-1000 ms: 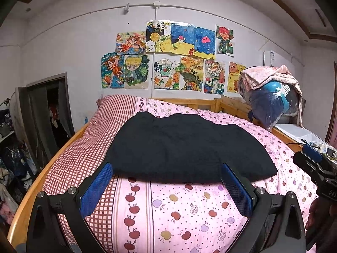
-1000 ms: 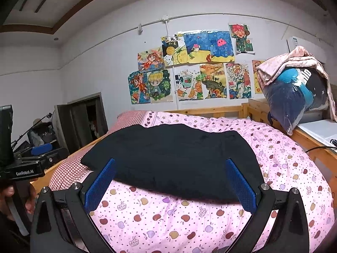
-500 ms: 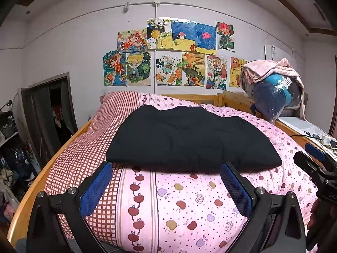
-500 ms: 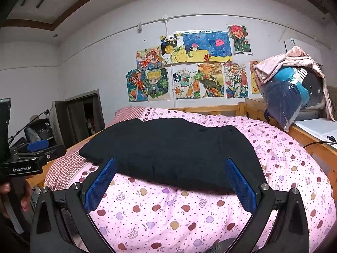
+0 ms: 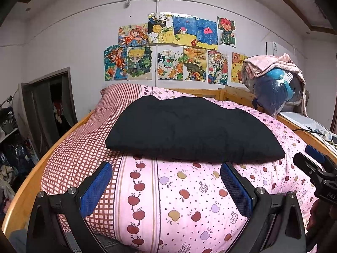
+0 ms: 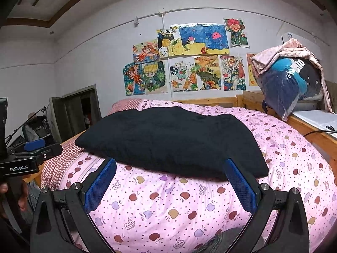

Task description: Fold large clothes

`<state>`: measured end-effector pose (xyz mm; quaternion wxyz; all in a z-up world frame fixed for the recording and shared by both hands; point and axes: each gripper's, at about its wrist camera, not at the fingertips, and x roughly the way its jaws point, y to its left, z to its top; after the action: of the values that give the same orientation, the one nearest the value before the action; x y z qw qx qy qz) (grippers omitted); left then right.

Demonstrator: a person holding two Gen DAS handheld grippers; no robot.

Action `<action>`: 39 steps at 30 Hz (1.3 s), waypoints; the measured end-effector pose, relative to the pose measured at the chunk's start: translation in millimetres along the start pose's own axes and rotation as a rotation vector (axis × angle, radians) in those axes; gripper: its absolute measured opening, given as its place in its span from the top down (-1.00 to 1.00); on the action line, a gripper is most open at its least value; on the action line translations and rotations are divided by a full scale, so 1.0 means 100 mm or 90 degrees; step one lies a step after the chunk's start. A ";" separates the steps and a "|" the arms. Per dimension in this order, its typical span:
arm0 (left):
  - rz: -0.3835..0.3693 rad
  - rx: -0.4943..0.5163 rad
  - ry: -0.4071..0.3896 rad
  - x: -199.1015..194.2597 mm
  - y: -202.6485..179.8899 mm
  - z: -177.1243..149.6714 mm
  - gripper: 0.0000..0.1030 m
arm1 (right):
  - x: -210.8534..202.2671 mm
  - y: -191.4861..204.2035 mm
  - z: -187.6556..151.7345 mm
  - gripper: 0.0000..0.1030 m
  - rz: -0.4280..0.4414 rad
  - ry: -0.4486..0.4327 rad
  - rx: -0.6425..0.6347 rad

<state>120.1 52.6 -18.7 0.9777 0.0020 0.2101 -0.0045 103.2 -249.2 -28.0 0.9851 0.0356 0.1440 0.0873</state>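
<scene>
A black garment [image 5: 189, 130] lies folded in a flat rectangle on the pink fruit-print quilt [image 5: 185, 196] of a bed; it also shows in the right wrist view [image 6: 174, 141]. My left gripper [image 5: 166, 177] is open and empty, held in the air just short of the garment's near edge. My right gripper [image 6: 170, 176] is open and empty, also just short of that edge. The right gripper shows at the right edge of the left wrist view [image 5: 316, 168], and the left gripper at the left edge of the right wrist view [image 6: 27, 154].
The bed has a wooden frame [image 5: 25, 191] and a red checked pillow area [image 5: 118, 103]. A bagged bundle of clothes [image 5: 273, 86] under a pink cloth sits on a white unit at the right. Drawings [image 5: 174, 48] cover the back wall. A doorway [image 5: 48, 107] and clutter are at left.
Both grippers have sunk lower and drawn back a little from the bed, so the garment sits higher in both views. The garment has not moved. Both grippers stay open.
</scene>
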 end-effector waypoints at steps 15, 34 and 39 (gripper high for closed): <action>0.001 0.018 -0.002 0.09 -0.06 -0.23 -1.00 | 0.11 0.04 -0.26 -0.97 -0.012 0.012 -0.003; 0.003 0.012 0.009 0.18 -0.04 -0.26 -1.00 | 0.20 0.00 -0.36 -0.97 -0.025 0.032 0.015; 0.004 0.007 0.010 0.19 -0.03 -0.27 -1.00 | 0.20 0.01 -0.36 -0.97 -0.025 0.032 0.016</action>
<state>126.2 49.5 -51.5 0.9760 0.0084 0.2174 -0.0024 111.6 -243.4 -68.0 0.9822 0.0429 0.1704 0.0670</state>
